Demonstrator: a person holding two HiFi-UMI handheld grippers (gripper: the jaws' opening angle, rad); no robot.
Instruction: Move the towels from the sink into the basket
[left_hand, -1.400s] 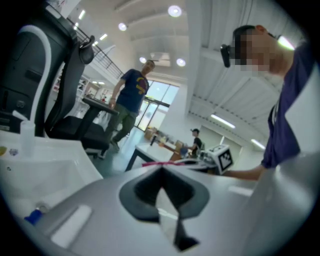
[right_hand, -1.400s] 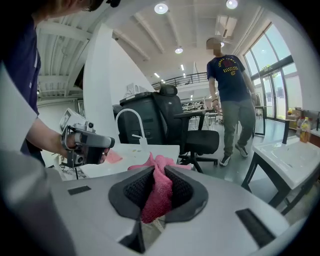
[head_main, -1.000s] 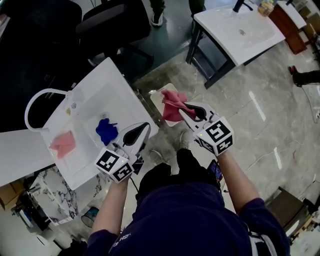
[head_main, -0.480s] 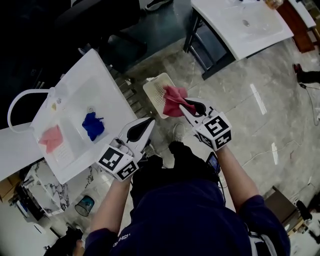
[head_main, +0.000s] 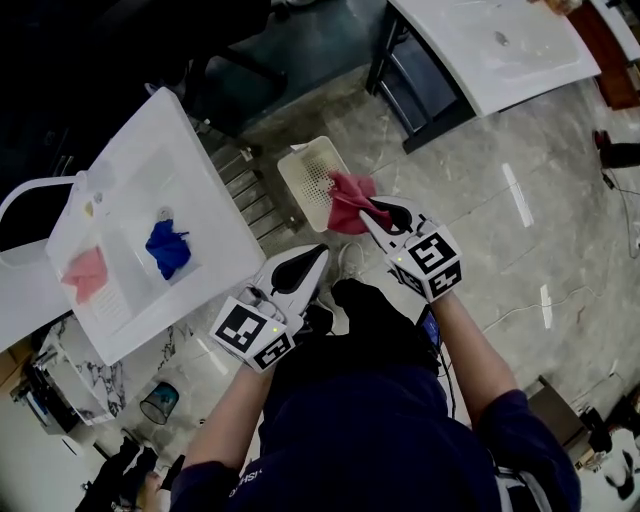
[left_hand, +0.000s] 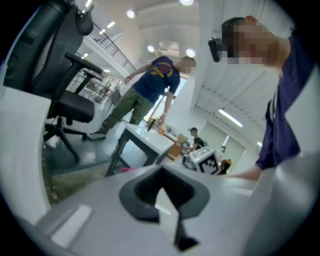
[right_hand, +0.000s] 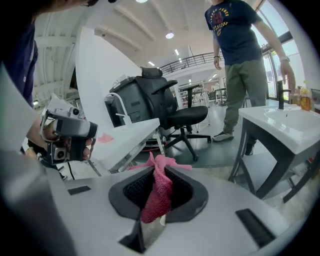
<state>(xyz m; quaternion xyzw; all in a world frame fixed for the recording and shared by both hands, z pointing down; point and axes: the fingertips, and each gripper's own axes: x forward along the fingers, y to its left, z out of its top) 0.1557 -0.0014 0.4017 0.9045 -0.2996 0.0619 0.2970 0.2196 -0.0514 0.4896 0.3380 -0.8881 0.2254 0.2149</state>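
My right gripper (head_main: 371, 211) is shut on a red towel (head_main: 347, 203), which hangs over the right edge of the cream perforated basket (head_main: 308, 178) on the floor. In the right gripper view the red towel (right_hand: 157, 192) fills the gap between the jaws of the right gripper (right_hand: 159, 165). A blue towel (head_main: 166, 248) and a pink towel (head_main: 84, 273) lie in the white sink (head_main: 205, 210) at the left. My left gripper (head_main: 320, 252) hovers between the sink and the basket, its jaws together and holding nothing. The left gripper (left_hand: 166, 201) shows only its own body in its own view.
A second white sink table (head_main: 495, 52) on dark legs stands beyond the basket. A black office chair (right_hand: 175, 111) and a standing person (right_hand: 242, 70) are farther off. The floor is grey marble tile (head_main: 540, 200). A small bin (head_main: 160, 402) sits under the near sink.
Both grippers have sunk lower. The right one has carried the red towel down toward the basket, and the left has drifted right, away from the sink.
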